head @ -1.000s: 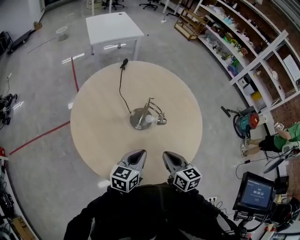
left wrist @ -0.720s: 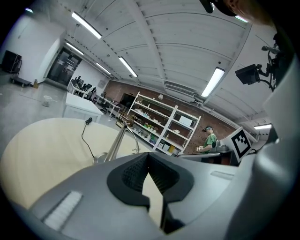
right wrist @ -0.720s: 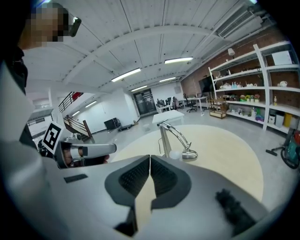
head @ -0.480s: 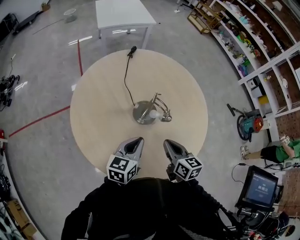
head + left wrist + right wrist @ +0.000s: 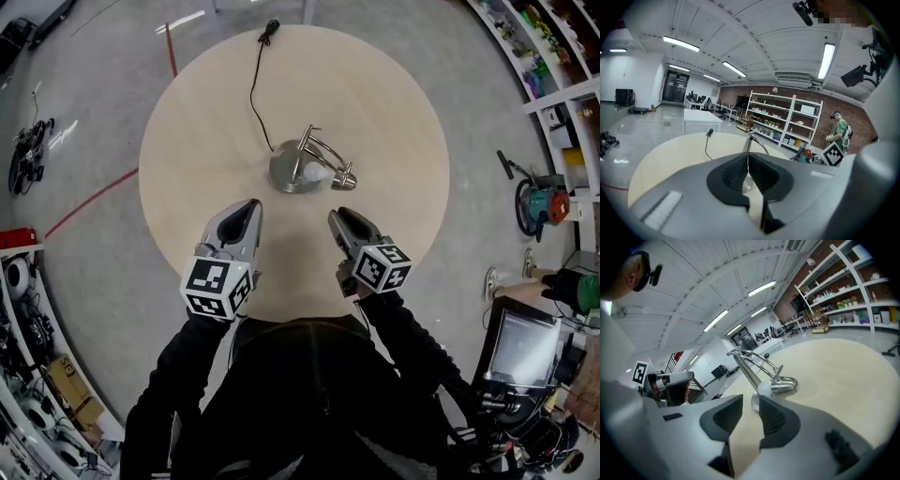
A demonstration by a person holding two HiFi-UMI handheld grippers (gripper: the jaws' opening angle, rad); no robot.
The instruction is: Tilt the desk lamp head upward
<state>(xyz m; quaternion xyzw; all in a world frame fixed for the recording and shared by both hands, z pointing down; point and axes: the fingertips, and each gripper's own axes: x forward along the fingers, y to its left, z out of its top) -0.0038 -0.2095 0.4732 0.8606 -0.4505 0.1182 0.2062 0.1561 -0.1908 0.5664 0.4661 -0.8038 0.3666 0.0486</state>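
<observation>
So the desk lamp (image 5: 305, 169) sits just ahead of both my grippers, pretty much dead centre between them and a bit nearer the right one. Its head (image 5: 782, 386) is a small brushed-metal barrel hanging low and roughly level, with the bare bulb (image 5: 764, 389) poking out over the round base (image 5: 286, 173). A thin curved metal arm (image 5: 750, 364) loops up behind it.

My guess is the joint is stiff-ish and the base is weighted but not heavy enough to stay put if I just shove the head. The metal looks smooth, so probably slippery under the pads. The bulb is the fragile bit, so I wouldn't pinch there. The barrel of the head, back from the bulb, looks like the spot to grab or nudge from underneath.

My right gripper (image 5: 339, 217) has just been opening. The jaws are a narrow gap apart with nothing in them, aimed at the head but still short of it. My left gripper (image 5: 248, 204) is closed up tight and empty, lined up with the base side, handy for pinning it down.

Beyond the lamp, the cord (image 5: 253, 84) trails off to the far edge of the round table (image 5: 394, 112).
</observation>
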